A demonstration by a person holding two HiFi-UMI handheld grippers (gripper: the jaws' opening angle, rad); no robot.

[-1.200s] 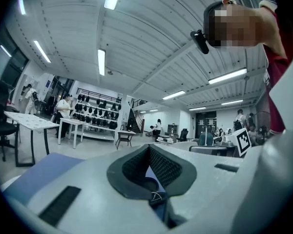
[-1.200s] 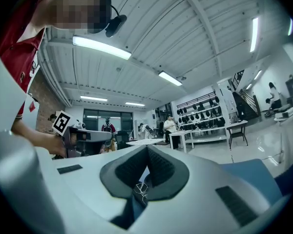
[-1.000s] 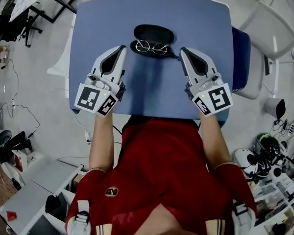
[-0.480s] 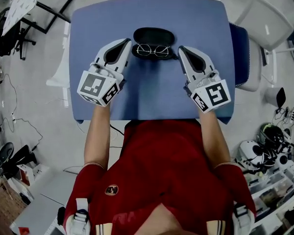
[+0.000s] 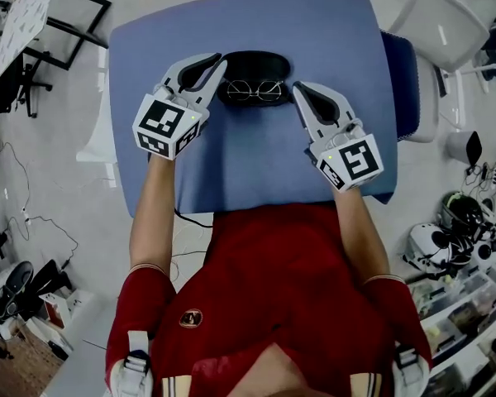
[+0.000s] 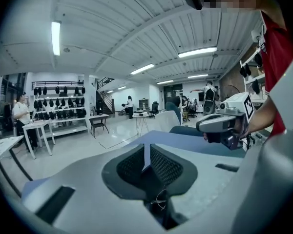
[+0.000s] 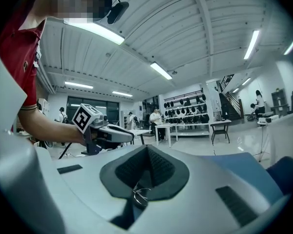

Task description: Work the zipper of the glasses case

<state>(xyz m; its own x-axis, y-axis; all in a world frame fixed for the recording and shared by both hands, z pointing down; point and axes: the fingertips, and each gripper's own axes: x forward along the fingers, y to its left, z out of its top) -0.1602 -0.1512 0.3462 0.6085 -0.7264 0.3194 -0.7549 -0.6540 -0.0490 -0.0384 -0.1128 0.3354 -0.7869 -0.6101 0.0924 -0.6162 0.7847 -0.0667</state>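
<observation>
A black glasses case lies open on the blue table, with wire-rimmed glasses resting in its near half. My left gripper is at the case's left end; whether it touches I cannot tell. Its pads are shut but for a thin slit that has just widened slightly, with nothing between them. My right gripper sits just right of the glasses, shut and empty, its pads closed together. Each gripper view shows the other gripper across the table, not the case.
A white chair and a dark blue seat stand right of the table. A black frame stand is at the upper left. Cluttered shelves and gear fill the floor at the right.
Both grippers have moved forward toward the case. The left one went farther and rolled, so its tip now sits by the case's left end.
</observation>
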